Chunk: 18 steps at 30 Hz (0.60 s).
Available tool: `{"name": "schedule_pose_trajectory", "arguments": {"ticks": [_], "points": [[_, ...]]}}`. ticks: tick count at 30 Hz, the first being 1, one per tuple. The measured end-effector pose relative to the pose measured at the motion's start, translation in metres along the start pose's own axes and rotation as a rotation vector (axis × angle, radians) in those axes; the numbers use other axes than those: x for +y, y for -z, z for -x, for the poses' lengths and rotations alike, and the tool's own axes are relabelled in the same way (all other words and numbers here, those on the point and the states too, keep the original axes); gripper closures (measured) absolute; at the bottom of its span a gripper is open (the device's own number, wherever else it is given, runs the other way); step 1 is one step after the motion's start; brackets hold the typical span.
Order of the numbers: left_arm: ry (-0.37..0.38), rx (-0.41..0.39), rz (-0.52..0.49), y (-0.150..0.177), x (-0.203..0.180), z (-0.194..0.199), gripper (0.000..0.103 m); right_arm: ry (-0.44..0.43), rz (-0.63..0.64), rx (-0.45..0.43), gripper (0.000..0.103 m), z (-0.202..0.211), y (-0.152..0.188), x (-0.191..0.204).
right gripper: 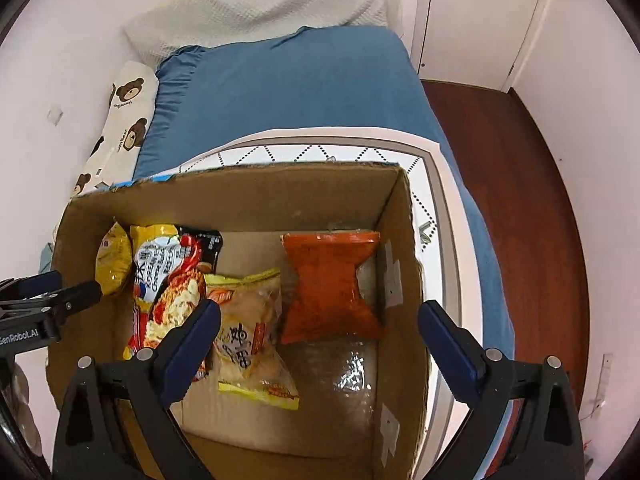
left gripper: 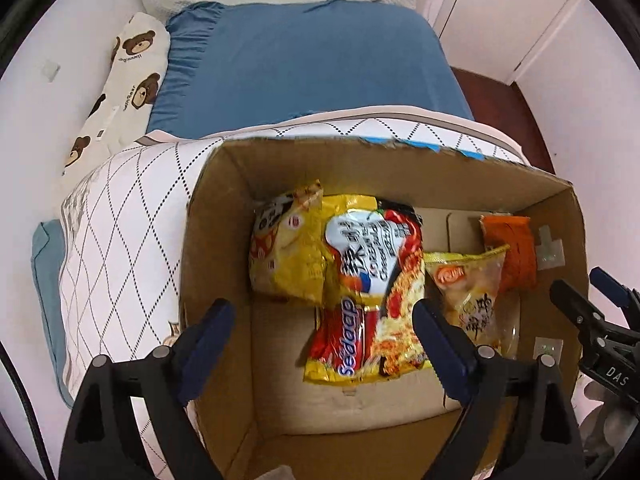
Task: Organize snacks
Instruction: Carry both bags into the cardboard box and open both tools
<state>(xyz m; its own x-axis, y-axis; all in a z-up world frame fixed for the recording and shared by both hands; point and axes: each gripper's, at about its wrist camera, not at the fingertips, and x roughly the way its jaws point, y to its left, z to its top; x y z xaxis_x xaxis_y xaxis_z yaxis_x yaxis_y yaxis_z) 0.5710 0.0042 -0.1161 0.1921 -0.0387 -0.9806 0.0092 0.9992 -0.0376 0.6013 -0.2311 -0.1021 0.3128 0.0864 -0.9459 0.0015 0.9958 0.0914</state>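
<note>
An open cardboard box (left gripper: 320, 160) (right gripper: 260, 196) holds several snack packs. Leaning at its far left is a yellow bag (left gripper: 284, 248) (right gripper: 114, 264). A red-and-yellow Sedaap noodle pack (left gripper: 372, 280) (right gripper: 172, 276) overlaps it. Beside that lies a clear yellow-edged pack (left gripper: 468, 288) (right gripper: 248, 332), and an orange pack (left gripper: 512, 248) (right gripper: 328, 284) leans near the right wall. My left gripper (left gripper: 324, 334) (right gripper: 76, 284) hangs open above the noodle pack, holding nothing. Above the box's right half, my right gripper (right gripper: 320, 336) (left gripper: 580, 284) is open and empty too.
The box sits on a white quilted mat (left gripper: 132, 208) on a bed with a blue sheet (left gripper: 304, 64). A bear-print pillow (left gripper: 132, 76) lies along the wall at left. Dark wooden floor (right gripper: 520, 184) and white doors (right gripper: 472, 20) are to the right. Crinkled clear plastic (right gripper: 352, 372) lies on the box floor.
</note>
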Motion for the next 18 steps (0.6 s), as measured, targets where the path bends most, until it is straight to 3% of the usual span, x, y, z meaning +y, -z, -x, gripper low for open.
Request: {"name": "schedule_pose_trajectory", "arguments": {"ticks": [10, 18], "points": [[-0.01, -0.135, -0.011, 0.049, -0.009, 0.036, 0.012, -0.016, -0.012, -0.047, 0.002, 0.025, 0.049, 0.008], [0.019, -0.232, 0.003, 0.088, -0.013, 0.068, 0.012, -0.016, 0.008, -0.128, 0.002, 0.068, 0.089, 0.013]]}}
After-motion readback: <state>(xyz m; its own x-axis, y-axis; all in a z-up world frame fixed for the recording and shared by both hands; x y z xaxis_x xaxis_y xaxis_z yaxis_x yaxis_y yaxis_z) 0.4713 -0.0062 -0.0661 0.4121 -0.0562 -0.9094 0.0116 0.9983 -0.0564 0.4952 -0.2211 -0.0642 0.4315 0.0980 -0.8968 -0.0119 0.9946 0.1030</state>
